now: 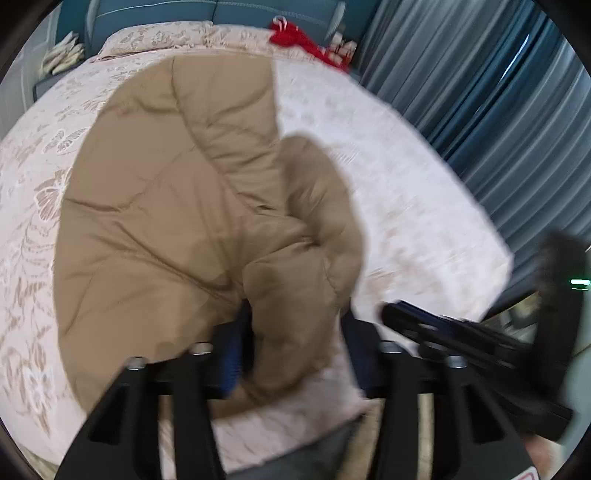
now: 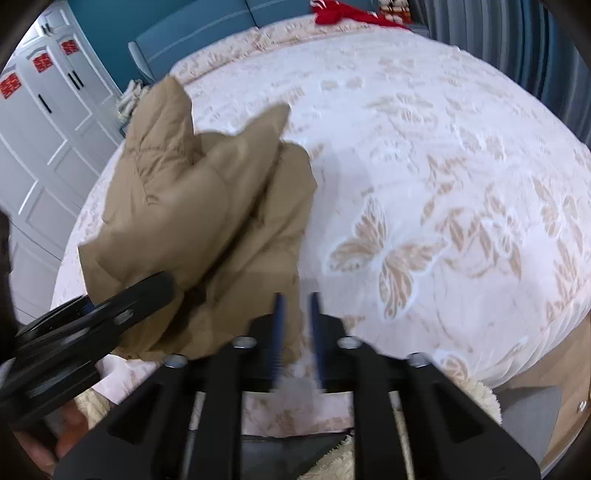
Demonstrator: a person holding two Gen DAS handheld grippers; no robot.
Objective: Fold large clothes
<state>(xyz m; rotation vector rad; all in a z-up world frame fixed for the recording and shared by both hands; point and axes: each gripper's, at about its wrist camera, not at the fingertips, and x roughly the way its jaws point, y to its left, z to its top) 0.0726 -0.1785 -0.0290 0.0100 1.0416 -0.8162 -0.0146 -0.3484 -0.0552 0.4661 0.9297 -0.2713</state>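
A tan padded jacket (image 1: 166,184) lies spread on the bed, with a bunched sleeve or flap piled on its near right side. My left gripper (image 1: 295,332) is at the jacket's near edge with its jaws wide apart. A fold of the tan fabric lies between the blue pads (image 1: 232,354), and they do not squeeze it. In the right wrist view the jacket (image 2: 192,206) is a crumpled heap to the left. My right gripper (image 2: 295,299) hovers just right of its edge, jaws a little apart, and only bedspread shows in the gap.
The bed carries a white bedspread with beige butterflies (image 2: 443,147). A red cloth (image 1: 295,37) lies by the blue headboard (image 1: 221,11). Blue-grey curtains (image 1: 498,110) hang on the right and a white wardrobe (image 2: 48,129) stands on the left. A fluffy rug (image 2: 476,398) lies below the bed's edge.
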